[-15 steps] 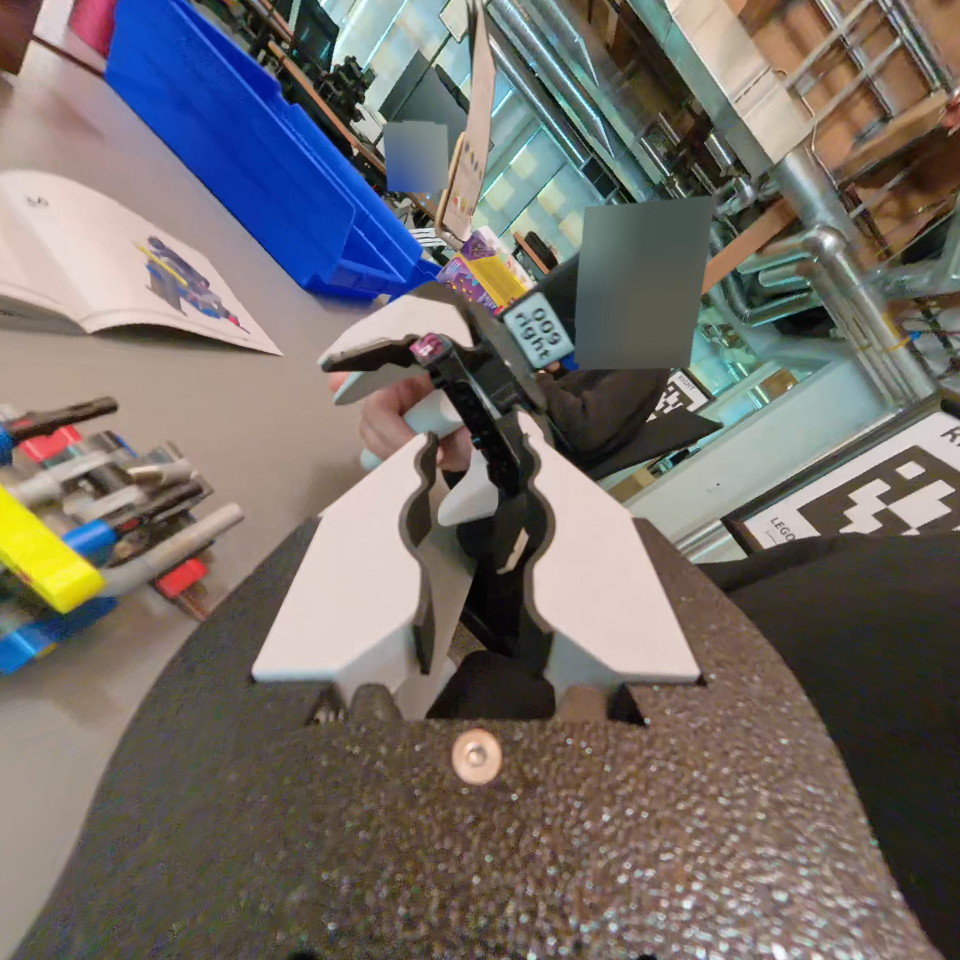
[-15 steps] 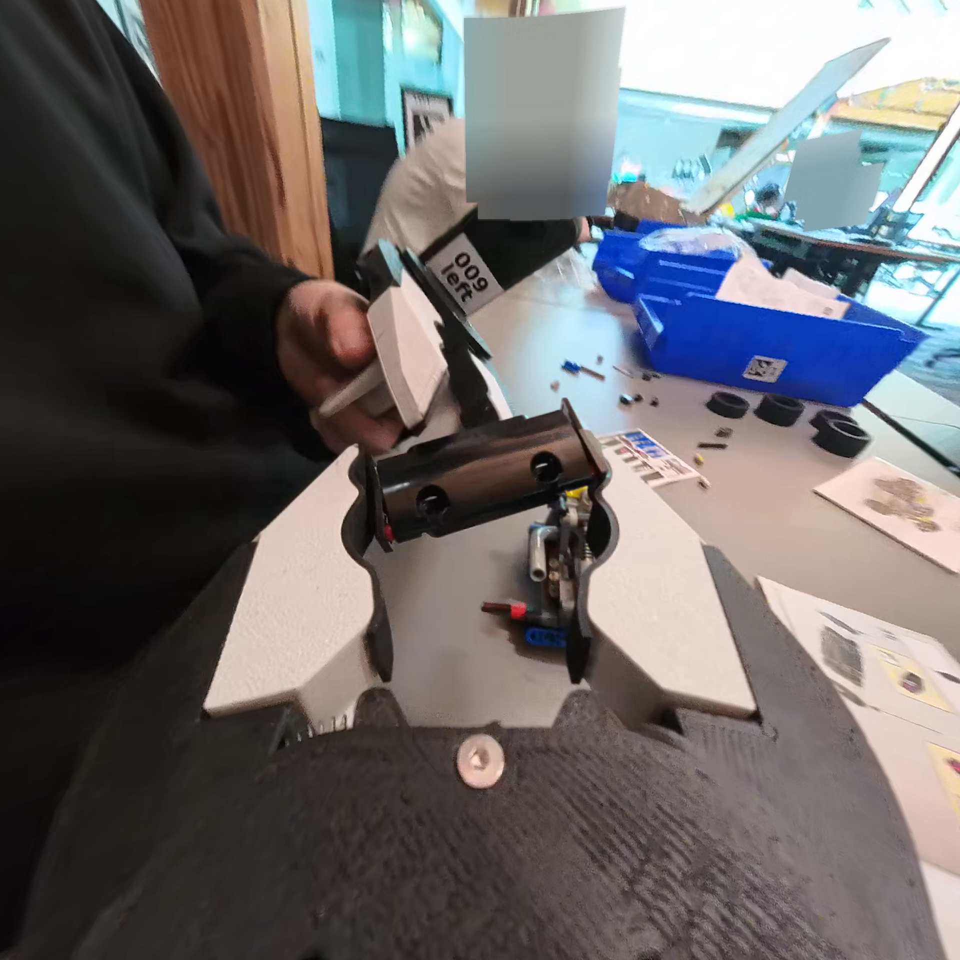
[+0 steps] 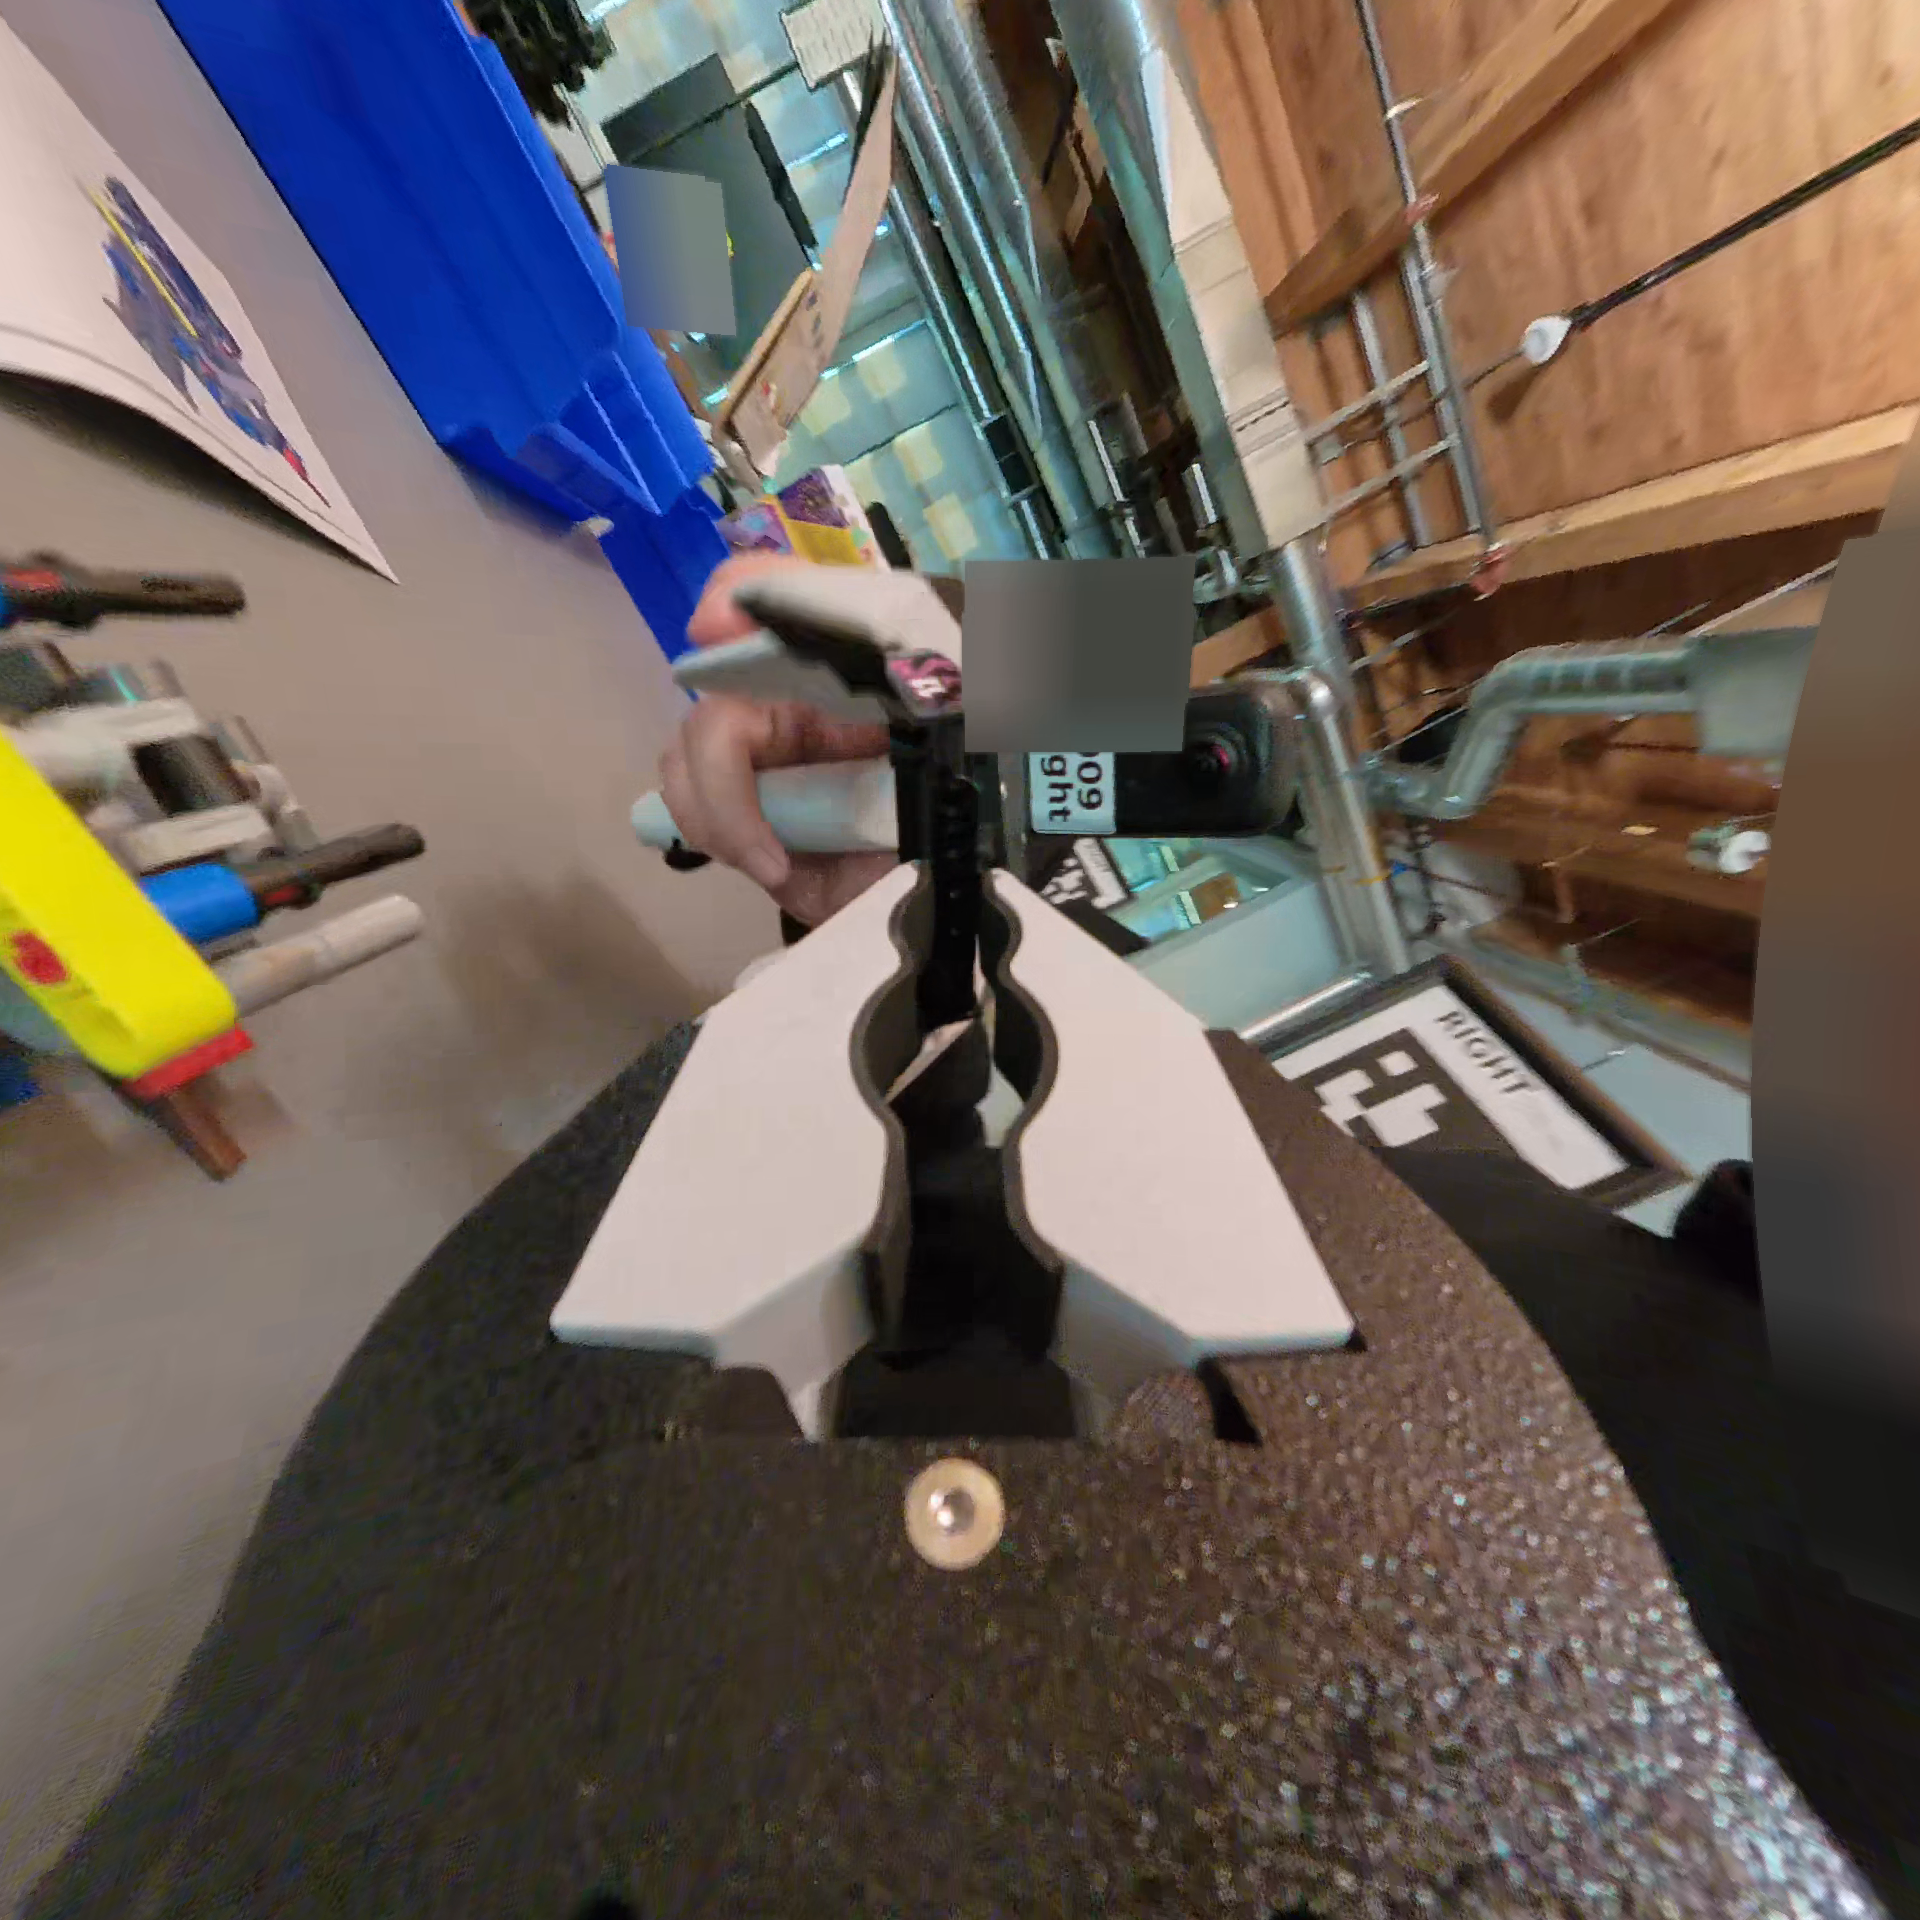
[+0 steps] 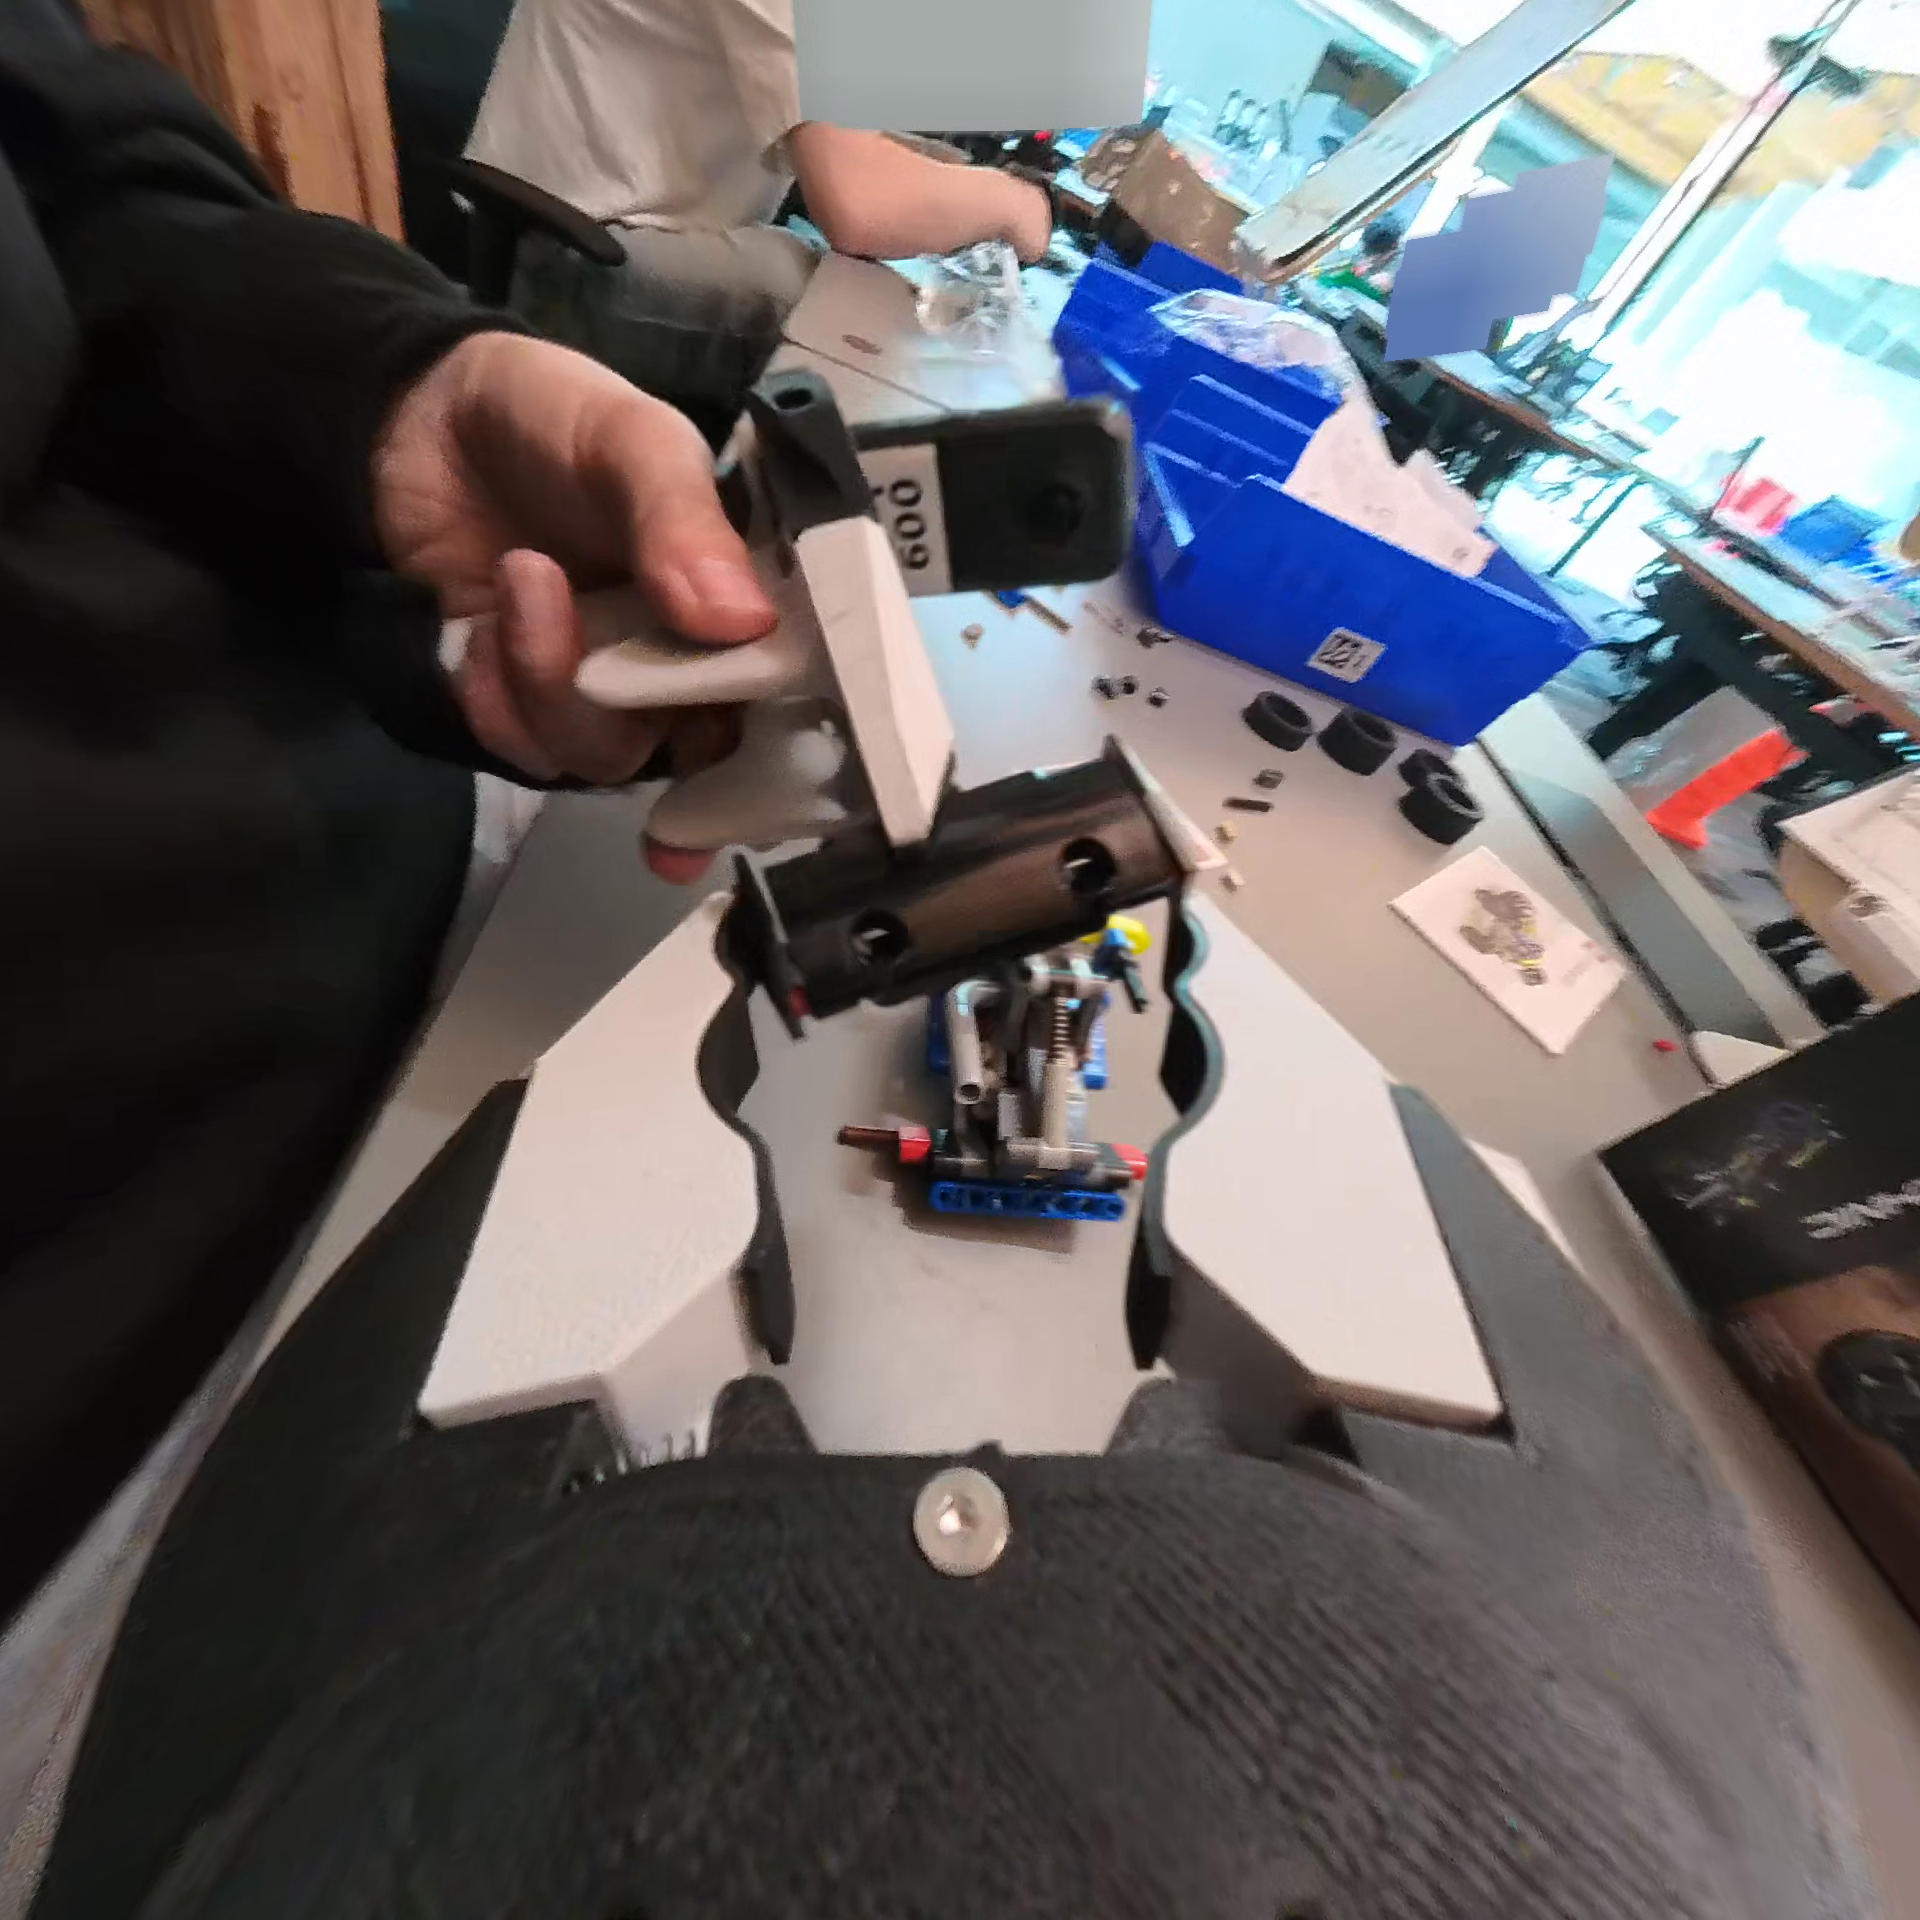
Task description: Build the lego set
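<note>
A black curved panel (image 4: 977, 883) with two round holes is up in the air, above a partly built toy model (image 4: 1029, 1101) on the grey table (image 4: 914, 1299). My right gripper (image 4: 966, 935) is shut on the panel lengthwise, one fingertip at each end plate. My left gripper (image 3: 951, 914) is shut on the panel's thin edge (image 3: 943, 966), seen edge-on between its pads. In the right wrist view a left finger (image 4: 883, 707) comes down onto the panel from above. In the left wrist view the right gripper's fingers (image 3: 790, 660) show beyond the panel, held in a hand (image 3: 727, 790).
Blue bins (image 4: 1330, 582) stand at the back of the table, with black tyres (image 4: 1351, 738) and small loose parts beside them. A leaflet (image 4: 1507, 945) and a dark box (image 4: 1818, 1247) lie at the right. An open booklet (image 3: 156, 312) lies near the model (image 3: 125, 935). Another person (image 4: 675, 156) sits behind. Left and right tips are no more than a few centimetres apart.
My left gripper's fingers stood apart around the panel's edge and have now come together on it. The left gripper has also rolled. The right gripper still holds the panel.
</note>
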A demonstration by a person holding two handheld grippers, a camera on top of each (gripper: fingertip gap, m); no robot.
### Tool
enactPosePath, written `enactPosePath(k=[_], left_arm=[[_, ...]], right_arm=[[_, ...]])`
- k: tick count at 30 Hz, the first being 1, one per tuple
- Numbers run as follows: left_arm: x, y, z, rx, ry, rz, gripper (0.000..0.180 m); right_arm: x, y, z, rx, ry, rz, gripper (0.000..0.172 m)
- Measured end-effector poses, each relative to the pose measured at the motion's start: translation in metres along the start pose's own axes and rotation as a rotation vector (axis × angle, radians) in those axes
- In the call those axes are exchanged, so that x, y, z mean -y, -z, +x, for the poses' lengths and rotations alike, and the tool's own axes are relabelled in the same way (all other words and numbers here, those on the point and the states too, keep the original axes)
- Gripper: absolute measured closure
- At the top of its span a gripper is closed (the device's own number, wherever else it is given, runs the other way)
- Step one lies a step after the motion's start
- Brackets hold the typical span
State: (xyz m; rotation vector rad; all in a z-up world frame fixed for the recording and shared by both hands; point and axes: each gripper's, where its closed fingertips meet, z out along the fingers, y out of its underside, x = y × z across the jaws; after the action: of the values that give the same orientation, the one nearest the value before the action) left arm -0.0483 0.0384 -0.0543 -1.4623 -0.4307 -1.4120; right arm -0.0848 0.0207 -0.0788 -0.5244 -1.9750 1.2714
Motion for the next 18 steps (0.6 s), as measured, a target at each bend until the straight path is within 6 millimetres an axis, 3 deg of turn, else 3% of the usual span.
enactPosePath(k=[5, 10, 13, 18], left_arm=[[-0.01, 0.002, -0.01, -0.022, 0.105, -0.057, 0.176], [-0.022, 0.004, -0.009, -0.053, 0.142, -0.172, 0.176], [-0.022, 0.005, -0.005, -0.074, 0.176, -0.179, 0.176], [-0.012, 0.009, -0.001, -0.114, 0.214, -0.114, 0.176]], right_arm=[[0.0, 0.009, 0.007, -0.077, 0.119, -0.038, 0.066], [-0.007, 0.003, -0.015, 0.076, 0.13, -0.116, 0.077], [-0.004, 0.0, -0.024, 0.138, 0.111, -0.101, 0.095], [0.005, -0.006, -0.017, 0.089, 0.077, -0.035, 0.096]])
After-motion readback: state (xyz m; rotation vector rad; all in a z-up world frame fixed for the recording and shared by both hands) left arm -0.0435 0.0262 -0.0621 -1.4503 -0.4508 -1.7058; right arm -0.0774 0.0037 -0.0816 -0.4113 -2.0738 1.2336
